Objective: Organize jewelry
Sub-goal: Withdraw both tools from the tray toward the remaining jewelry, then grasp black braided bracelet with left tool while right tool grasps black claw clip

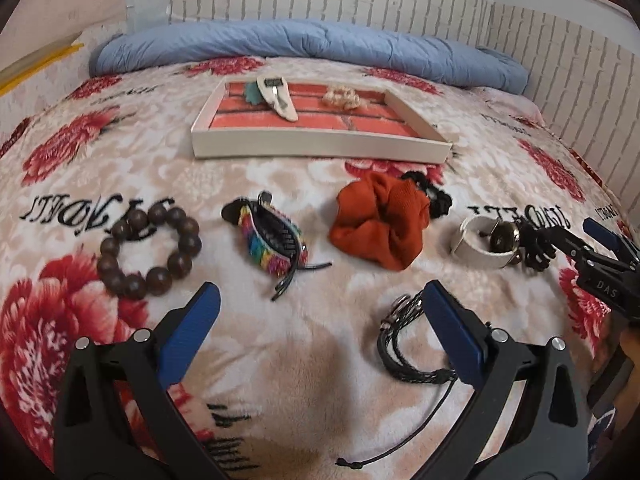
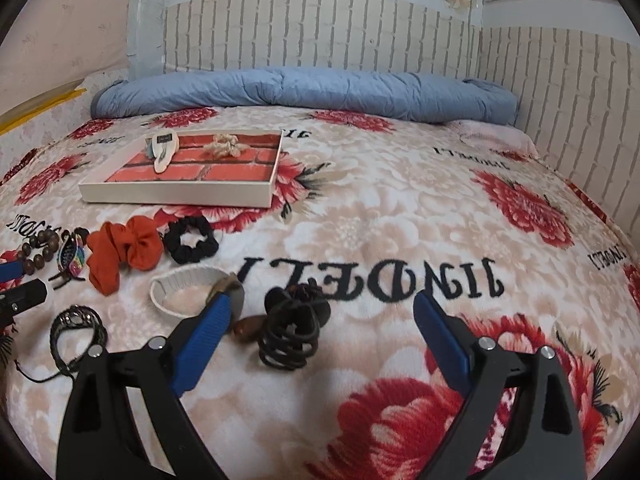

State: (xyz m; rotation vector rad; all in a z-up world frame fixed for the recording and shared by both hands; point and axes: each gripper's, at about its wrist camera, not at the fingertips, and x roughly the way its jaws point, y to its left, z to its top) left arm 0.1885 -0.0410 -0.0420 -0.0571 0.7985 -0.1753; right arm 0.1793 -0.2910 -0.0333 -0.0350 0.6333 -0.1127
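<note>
Where it sits on the bed point(image 1: 320, 360), tray point(image 1: 320, 146) holding cream hair clip point(image 1: 280, 98) and pearl piece point(image 1: 340, 98), teal item point(image 1: 253, 94) half hidden, left gripper point(image 1: 320, 312) and right gripper point(image 2: 320, 320) fingers wide apart, empty.

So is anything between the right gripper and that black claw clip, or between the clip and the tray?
Nothing visible blocks the right gripper: its jaws are open with the black claw clip just ahead on the blanket. Toward the tray, the white bracelet, black scrunchie and orange scrunchie lie along the line, so lift over them.

Floral blanket point(image 2: 360, 216) (black lettering) covers bed; rolled blue quilt point(image 2: 304, 90) along white brick-pattern wall point(image 2: 320, 28).
</note>
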